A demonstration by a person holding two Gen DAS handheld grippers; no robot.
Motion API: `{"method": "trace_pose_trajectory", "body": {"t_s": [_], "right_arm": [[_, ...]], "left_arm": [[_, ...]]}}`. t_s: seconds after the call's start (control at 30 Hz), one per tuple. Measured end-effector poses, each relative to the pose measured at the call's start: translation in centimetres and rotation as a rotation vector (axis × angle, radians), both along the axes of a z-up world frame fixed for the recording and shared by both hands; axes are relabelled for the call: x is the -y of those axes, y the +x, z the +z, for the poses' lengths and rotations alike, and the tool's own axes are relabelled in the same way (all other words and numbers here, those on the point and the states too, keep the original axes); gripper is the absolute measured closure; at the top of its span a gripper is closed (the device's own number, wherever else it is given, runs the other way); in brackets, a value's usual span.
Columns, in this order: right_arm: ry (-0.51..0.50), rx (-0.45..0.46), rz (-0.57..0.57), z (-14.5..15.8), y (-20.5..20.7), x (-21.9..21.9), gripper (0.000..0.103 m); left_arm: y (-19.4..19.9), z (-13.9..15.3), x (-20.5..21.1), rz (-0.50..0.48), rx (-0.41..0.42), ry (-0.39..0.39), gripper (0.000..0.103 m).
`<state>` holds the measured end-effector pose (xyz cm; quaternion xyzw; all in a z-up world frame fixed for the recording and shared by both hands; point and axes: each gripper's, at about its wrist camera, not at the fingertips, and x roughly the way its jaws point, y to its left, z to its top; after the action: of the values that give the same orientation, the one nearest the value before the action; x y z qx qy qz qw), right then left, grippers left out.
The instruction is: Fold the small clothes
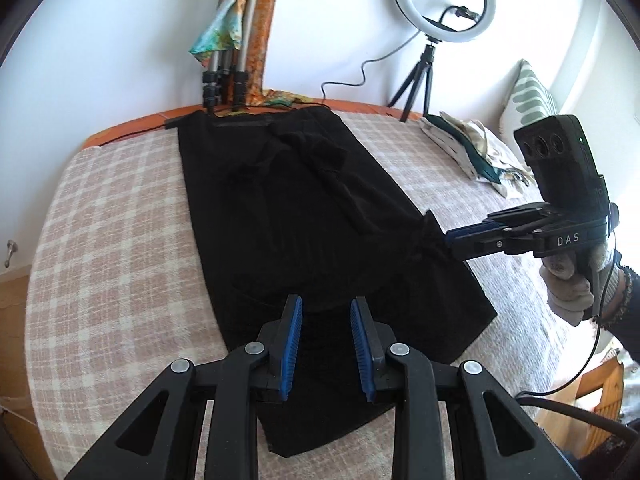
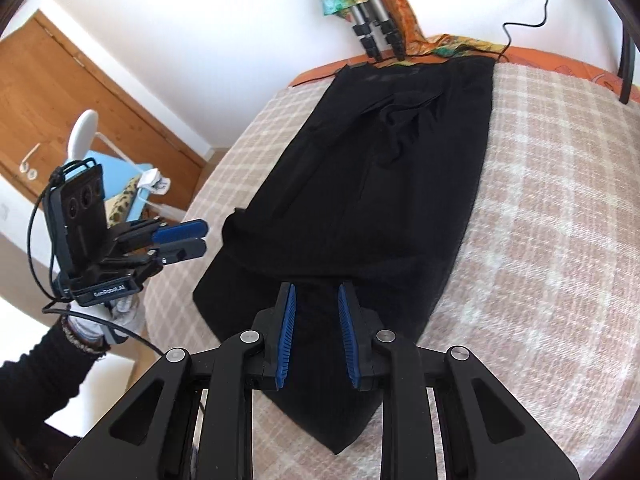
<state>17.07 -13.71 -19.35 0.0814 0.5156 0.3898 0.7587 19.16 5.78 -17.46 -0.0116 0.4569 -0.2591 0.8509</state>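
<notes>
Black garment [image 1: 280,200]: one long dark piece, laid flat and lengthways on the bed's plaid blanket [image 1: 112,220]. Its far end reaches the orange edge by the wall and its near end passes under both grippers.
Look of it: matte black. There are soft folds and a crumpled ridge in the far half, and a hem line crosses the near part.
Left gripper [image 1: 326,304]: the jaws stand narrow with a clear gap, above the garment's near end. Dark cloth shows through the gap, and nothing is seen pinched.
Right gripper [image 1: 448,240]: the jaws are narrow, and the tips meet a small bunched peak on the garment's right edge. Whether the pads pinch that peak cannot be told.
Right hand [image 1: 568,280]: gloved and wrapped around the handle, with a dark sleeve behind it.
Only in the left wrist view: tripod legs [image 1: 228,80] wrapped in a bright scarf. To the right are a ring light [image 1: 444,0] on a small stand, a heap of patterned cloths [image 1: 472,148] and a striped pillow [image 1: 528,92].
Only in the right wrist view: a wooden door [image 2: 80,100] at far left. The left gripper is seen from the side, level with the garment's left edge, and nothing lies between its jaws. The right gripper's blue pads stand slightly apart over the cloth.
</notes>
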Motion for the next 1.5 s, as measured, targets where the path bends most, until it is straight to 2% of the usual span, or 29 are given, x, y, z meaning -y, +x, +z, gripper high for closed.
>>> {"method": "trace_pose_trajectory", "body": {"t_s": [0.07, 0.17, 0.33, 0.5, 0.6, 0.83, 1.03, 1.17, 1.3, 1.5], "right_arm": [[-0.002, -0.021, 0.035, -0.9, -0.4, -1.1, 0.081], [-0.039, -0.020, 0.034, -2.1, 0.1, -2.2, 0.081], [-0.088, -0.005, -0.096, -2.7, 3.1, -0.9, 0.081], [-0.149, 0.042, -0.154, -1.8, 5.5, 0.9, 0.082], [-0.168, 0.075, -0.183, -1.0, 7.5, 1.8, 0.080], [-0.179, 0.139, -0.243, -0.1, 12.8, 2.6, 0.070], [-0.130, 0.055, -0.314, -1.3, 18.5, 3.5, 0.067], [-0.047, -0.004, -0.355, -2.5, 21.5, 4.1, 0.067], [-0.029, -0.028, -0.383, -3.5, 23.9, 4.1, 0.067], [0.030, -0.032, -0.415, -4.0, 26.7, 4.2, 0.067]], "left_arm": [[0.1, -1.1, 1.3, -0.029, -0.015, 0.046, 0.079], [1.5, -2.1, 2.7, -0.012, -0.015, 0.104, 0.079], [5.7, -2.2, 2.5, 0.100, 0.004, 0.163, 0.079], [8.7, -1.4, 0.5, 0.161, 0.030, 0.159, 0.078], [10.6, -0.5, -0.5, 0.188, 0.049, 0.133, 0.073], [16.3, 0.3, -2.6, 0.232, 0.039, 0.036, 0.046], [21.9, -0.3, -4.6, 0.302, -0.004, -0.031, 0.045], [25.1, -1.2, -5.9, 0.358, -0.038, -0.096, 0.045], [27.8, -2.4, -6.6, 0.391, -0.075, -0.138, 0.045], [30.9, -3.8, -5.9, 0.393, -0.088, -0.097, 0.047]]}}
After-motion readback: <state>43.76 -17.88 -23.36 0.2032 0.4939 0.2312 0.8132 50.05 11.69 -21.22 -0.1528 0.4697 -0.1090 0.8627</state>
